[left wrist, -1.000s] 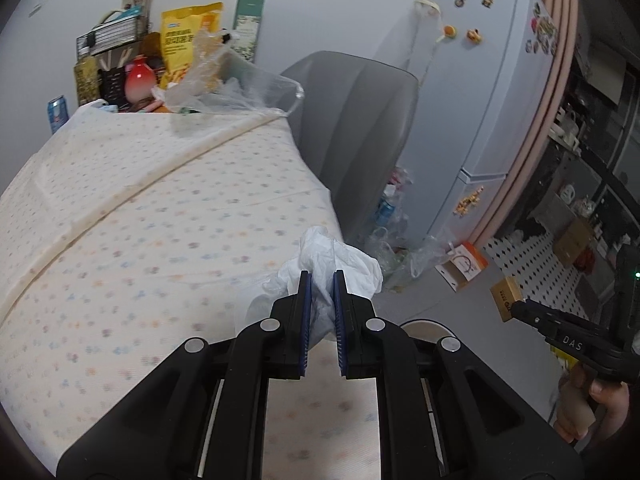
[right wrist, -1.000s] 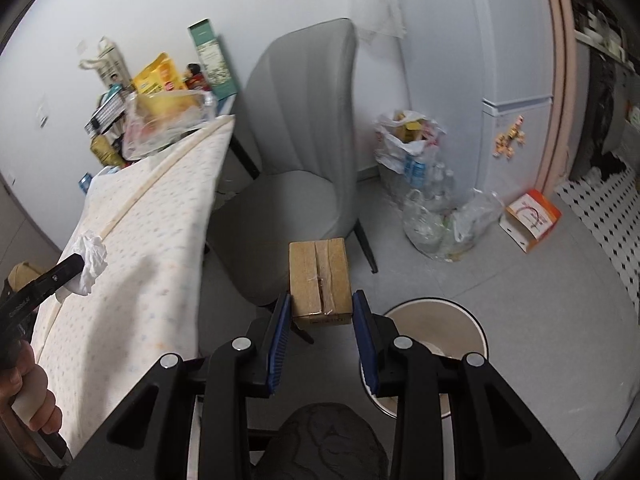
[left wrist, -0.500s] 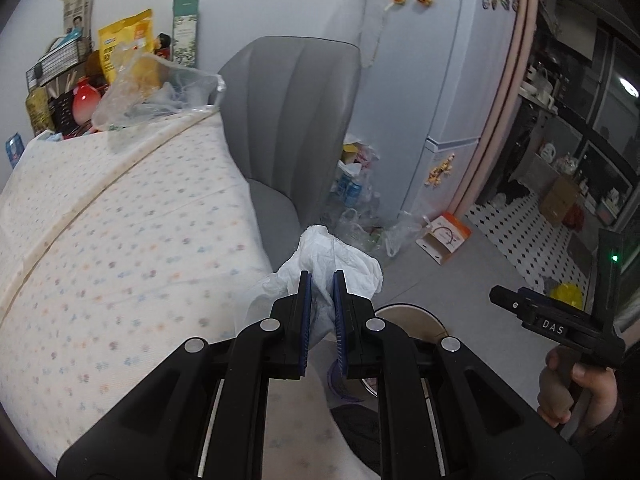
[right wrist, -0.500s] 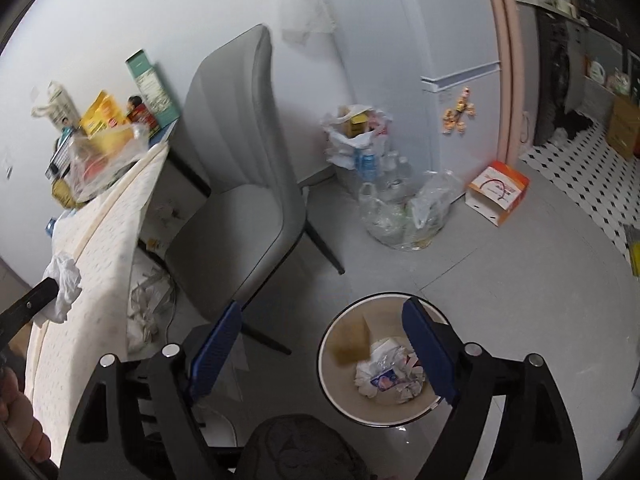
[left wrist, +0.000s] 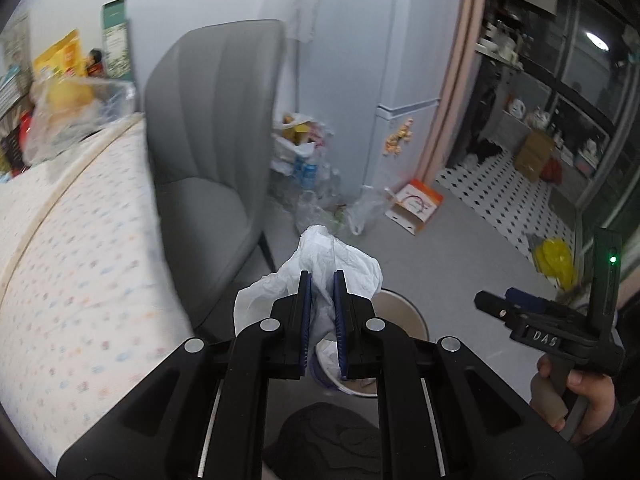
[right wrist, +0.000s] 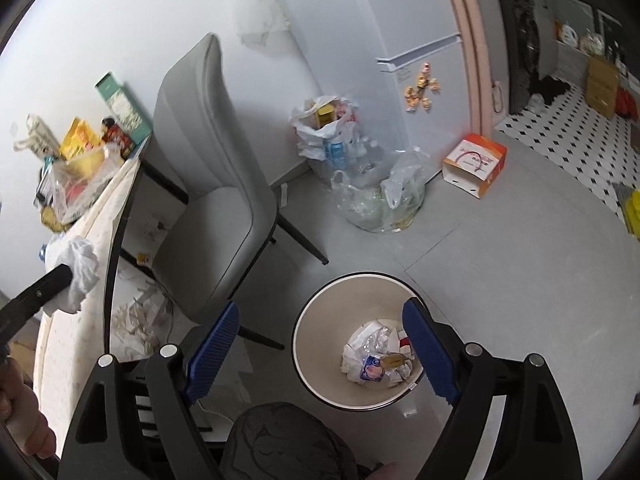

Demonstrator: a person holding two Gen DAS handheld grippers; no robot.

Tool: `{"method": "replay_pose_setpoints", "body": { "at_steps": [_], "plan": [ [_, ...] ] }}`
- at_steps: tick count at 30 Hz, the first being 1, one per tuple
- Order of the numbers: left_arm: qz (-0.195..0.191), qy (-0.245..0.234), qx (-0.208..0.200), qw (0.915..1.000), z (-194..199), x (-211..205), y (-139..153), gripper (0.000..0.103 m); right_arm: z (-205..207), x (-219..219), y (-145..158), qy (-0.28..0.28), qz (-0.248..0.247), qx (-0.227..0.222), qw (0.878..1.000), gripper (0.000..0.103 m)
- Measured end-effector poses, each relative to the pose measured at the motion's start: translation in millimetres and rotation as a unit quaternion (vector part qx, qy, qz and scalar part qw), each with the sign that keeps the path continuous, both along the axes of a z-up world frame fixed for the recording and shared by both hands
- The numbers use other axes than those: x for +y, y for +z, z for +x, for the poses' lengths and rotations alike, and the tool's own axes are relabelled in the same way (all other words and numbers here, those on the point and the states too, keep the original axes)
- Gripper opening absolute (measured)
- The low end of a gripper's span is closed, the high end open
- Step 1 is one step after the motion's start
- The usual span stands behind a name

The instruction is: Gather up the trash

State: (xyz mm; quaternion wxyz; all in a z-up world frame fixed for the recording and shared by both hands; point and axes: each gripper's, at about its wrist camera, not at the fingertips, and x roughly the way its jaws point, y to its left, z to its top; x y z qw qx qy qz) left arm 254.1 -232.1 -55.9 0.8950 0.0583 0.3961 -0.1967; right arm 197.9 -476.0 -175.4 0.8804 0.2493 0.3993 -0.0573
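Note:
My left gripper (left wrist: 320, 276) is shut on a crumpled white tissue (left wrist: 320, 256), held in the air past the table edge and above the round beige trash bin (left wrist: 412, 316). From the right wrist view the same tissue (right wrist: 82, 272) shows at the far left over the table edge. My right gripper (right wrist: 320, 316) is open and empty above the bin (right wrist: 316, 328), which holds crumpled paper, wrappers and a small cardboard box (right wrist: 394, 360). In the left wrist view the right gripper (left wrist: 520, 312) is seen at the right, held by a hand.
A grey chair (right wrist: 216, 200) stands between the cloth-covered table (left wrist: 72, 240) and the bin. Plastic bags of bottles (right wrist: 372, 196) and an orange-white box (right wrist: 476, 164) lie on the floor by the fridge (right wrist: 416, 60). Paper scraps (right wrist: 136, 320) lie under the table.
The right gripper opened and the cardboard box fell into the bin. The left gripper carried the tissue off the table toward the bin.

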Motion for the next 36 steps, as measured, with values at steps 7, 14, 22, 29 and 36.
{"method": "replay_pose_setpoints", "body": {
  "at_steps": [7,14,22,29,36],
  "plan": [
    [-0.002,-0.034,0.01,0.9994,1.2,-40.7,-5.8,0.011,-13.5,-25.0,-3.1,-0.015,0.004,0.0,1.0,0.082],
    [0.009,-0.06,0.027,0.9978,3.9,-73.1,-19.4,0.011,-31.1,-41.9,4.4,-0.039,0.019,-0.021,0.999,0.082],
    [-0.009,-0.093,0.01,0.9956,-3.1,-99.2,-16.0,0.085,-45.6,-58.9,9.2,-0.059,0.019,-0.027,0.998,0.082],
    [-0.017,-0.035,0.005,0.9992,0.7,-68.5,-2.1,0.095,-51.9,-52.0,13.7,-0.053,0.019,-0.034,0.998,0.083],
    [-0.042,0.009,-0.008,0.9991,-0.5,-26.8,14.8,0.097,-52.2,-38.1,31.1,-0.039,0.01,-0.046,0.998,0.09]
  ]
}}
